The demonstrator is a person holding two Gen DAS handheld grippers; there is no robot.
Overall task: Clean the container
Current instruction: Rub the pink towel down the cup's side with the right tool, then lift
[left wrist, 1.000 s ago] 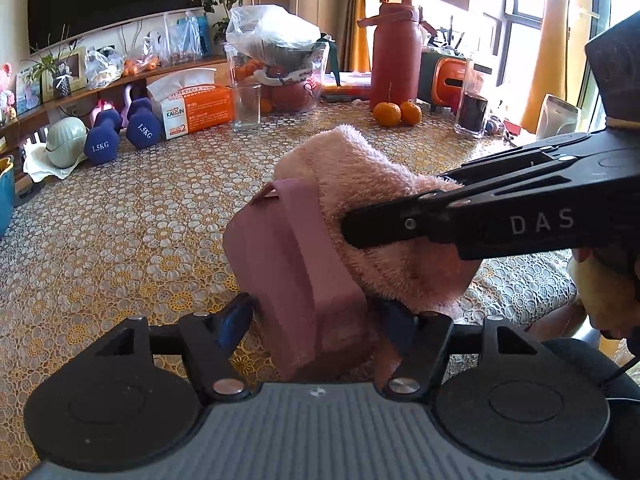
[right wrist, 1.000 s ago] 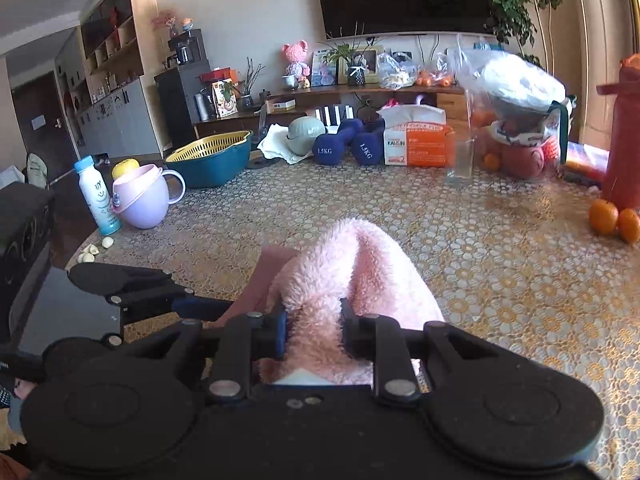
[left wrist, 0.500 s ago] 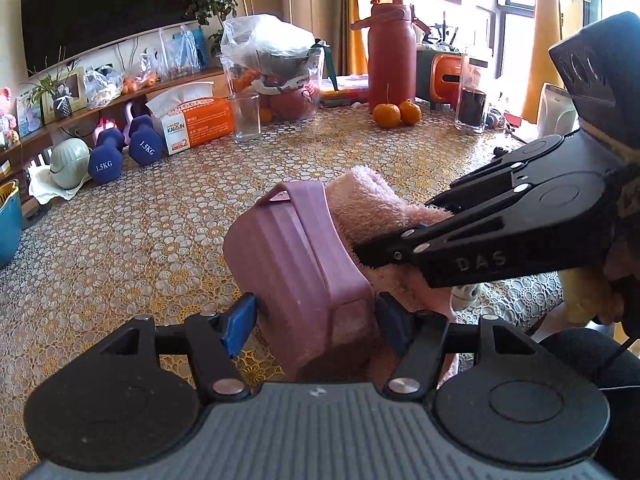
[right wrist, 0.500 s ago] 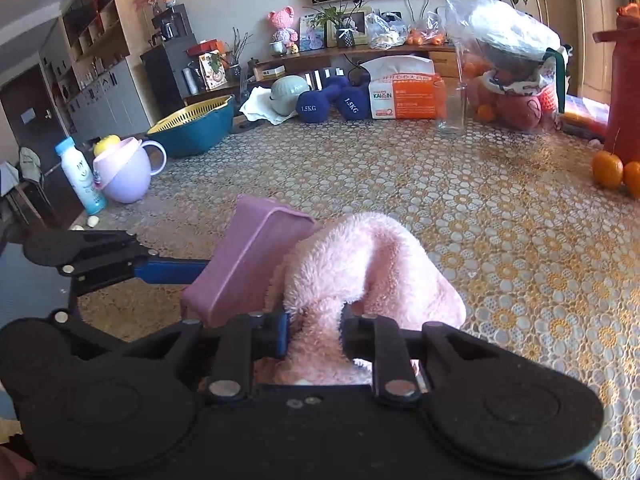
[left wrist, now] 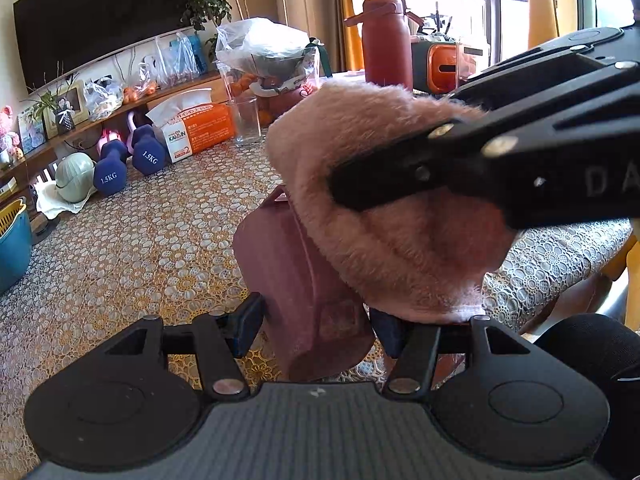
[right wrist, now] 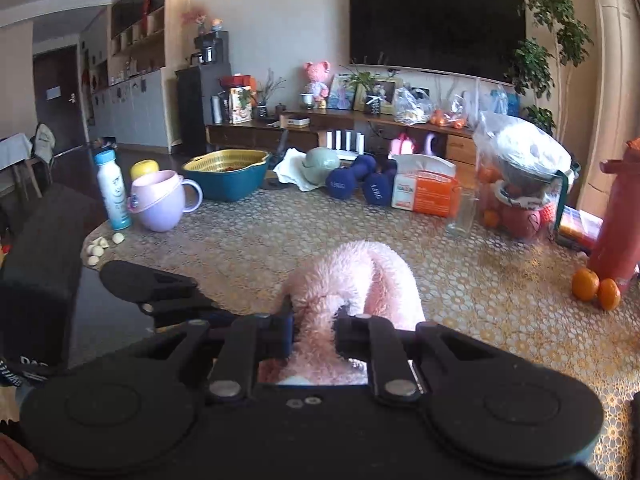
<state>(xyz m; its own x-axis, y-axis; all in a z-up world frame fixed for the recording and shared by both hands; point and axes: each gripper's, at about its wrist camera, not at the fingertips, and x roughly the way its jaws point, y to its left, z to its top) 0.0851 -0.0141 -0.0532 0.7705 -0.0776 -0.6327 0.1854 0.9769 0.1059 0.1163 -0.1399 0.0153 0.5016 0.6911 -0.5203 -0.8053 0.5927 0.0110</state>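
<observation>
Container [left wrist: 304, 280], long axis running away, clamped by left gripper [left wrist: 316, 324]; right gripper [right wrist: 314, 330] squeezes cloth [right wrist: 352, 280].

A: The tablecloth [right wrist: 280, 240] lies bare ahead of both grippers.

B: Farther back, dumbbells [right wrist: 360, 184], tissue box [right wrist: 428, 196] and glass [right wrist: 462, 216] bar the way; oranges [right wrist: 596, 288] crowd the right.

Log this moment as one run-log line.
left hand-held gripper: closing on pink container | right hand-held gripper: closing on pink towel | towel against container, above table
</observation>
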